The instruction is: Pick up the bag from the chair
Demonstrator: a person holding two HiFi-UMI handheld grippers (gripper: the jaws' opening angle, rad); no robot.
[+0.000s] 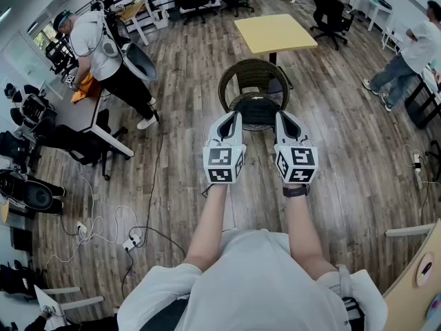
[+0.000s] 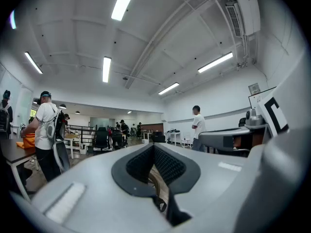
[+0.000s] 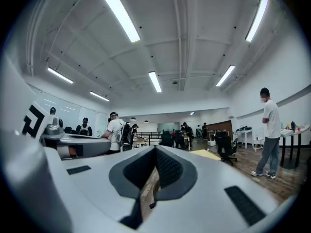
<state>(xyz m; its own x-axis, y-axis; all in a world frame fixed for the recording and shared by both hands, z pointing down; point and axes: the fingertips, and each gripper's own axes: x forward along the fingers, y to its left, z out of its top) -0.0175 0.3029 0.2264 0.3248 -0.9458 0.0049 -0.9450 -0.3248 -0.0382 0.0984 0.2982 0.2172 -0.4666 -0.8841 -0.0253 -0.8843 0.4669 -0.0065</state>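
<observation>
A black bag [image 1: 256, 110] lies on the seat of a round wicker chair [image 1: 252, 76] on the wooden floor ahead of me. I hold both grippers level, side by side, just short of the chair. The tip of the left gripper [image 1: 236, 116] is by the bag's left side. The tip of the right gripper [image 1: 279, 116] is by the bag's right side. Both pairs of jaws are pressed together with nothing between them. The left gripper [image 2: 154, 147] and the right gripper [image 3: 155, 150] look out across the room; only a sliver of wicker shows below their pads.
A yellow table [image 1: 274, 33] stands right behind the chair. A person [image 1: 103, 47] bends over a desk at the far left, another person [image 1: 413, 50] stands at the far right. Cables and a power strip [image 1: 131, 238] lie on the floor at my left. Office chairs line the back.
</observation>
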